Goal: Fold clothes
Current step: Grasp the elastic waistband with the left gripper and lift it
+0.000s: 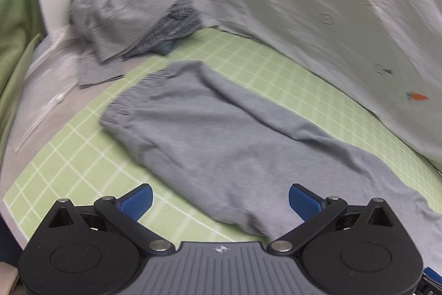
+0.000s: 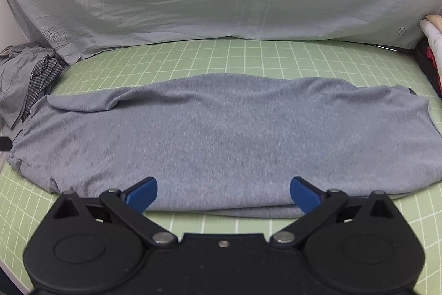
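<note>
The grey garment [image 2: 221, 134] lies folded lengthwise across the green grid mat [image 2: 248, 57]. Both the left hand-held gripper [image 1: 220, 201] and right hand-held gripper [image 2: 223, 194] hang spread apart and empty at its 6 o'clock edge. A heap of grey clothes [image 1: 124, 7] sits at 10 o'clock.

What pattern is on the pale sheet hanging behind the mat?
Orange carrots, small circled-cross marks and "LOOK HERE" arrows on the pale sheet; clearest in the right wrist view.

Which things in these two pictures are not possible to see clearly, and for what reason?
- Grey garment: its near edge is hidden behind the right gripper in the right wrist view.
- Same garment, left wrist view: its end passes behind the left gripper.
- Clothes pile: blurred in the left wrist view, so the pieces cannot be counted.
- Items at right edge: cut off by the frame.
</note>
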The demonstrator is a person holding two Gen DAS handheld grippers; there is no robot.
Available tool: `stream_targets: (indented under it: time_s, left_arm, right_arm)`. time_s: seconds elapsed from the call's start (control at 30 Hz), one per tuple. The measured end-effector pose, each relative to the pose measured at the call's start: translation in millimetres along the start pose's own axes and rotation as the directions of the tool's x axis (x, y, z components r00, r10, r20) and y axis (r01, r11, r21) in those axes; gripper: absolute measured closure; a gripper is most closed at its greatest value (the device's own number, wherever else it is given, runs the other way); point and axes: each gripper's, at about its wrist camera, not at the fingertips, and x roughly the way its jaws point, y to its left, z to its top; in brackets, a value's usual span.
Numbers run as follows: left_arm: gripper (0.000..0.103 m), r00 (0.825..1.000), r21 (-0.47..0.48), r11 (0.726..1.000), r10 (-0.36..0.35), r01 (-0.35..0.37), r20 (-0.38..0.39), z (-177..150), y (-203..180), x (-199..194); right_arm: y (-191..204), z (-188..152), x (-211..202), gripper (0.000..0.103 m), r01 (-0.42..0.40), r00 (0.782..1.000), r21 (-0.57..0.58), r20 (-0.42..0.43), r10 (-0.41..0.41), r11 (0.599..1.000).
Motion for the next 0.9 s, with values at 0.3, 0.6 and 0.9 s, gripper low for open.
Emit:
stream_targets:
  time_s: [0.3,0.6,0.9]
  left_arm:
    - [0.0,0.997,-0.174,0.983,0.04,-0.051,-0.069,57.1,92.5,59.9]
    - [0.001,0.986,-0.268,0.957,0.072,-0.111,-0.152,81.8,138.5,126.0]
    - [0.018,0.987,-0.208,0.972,0.086,-0.113,-0.137,80.4,129.5,139.1]
  right_arm:
    - [52.4,33.9,48.5,0.0,0.055,0.998,0.091,-0.029,-0.053,0.994]
    - [82.2,52.2,86.0,0.0,0.156,0.984,0.049,-0.091,-0.152,0.987]
    - [87.3,48.3,101.0,0.0,0.2,0.966,-0.016,-0.164,-0.2,0.98]
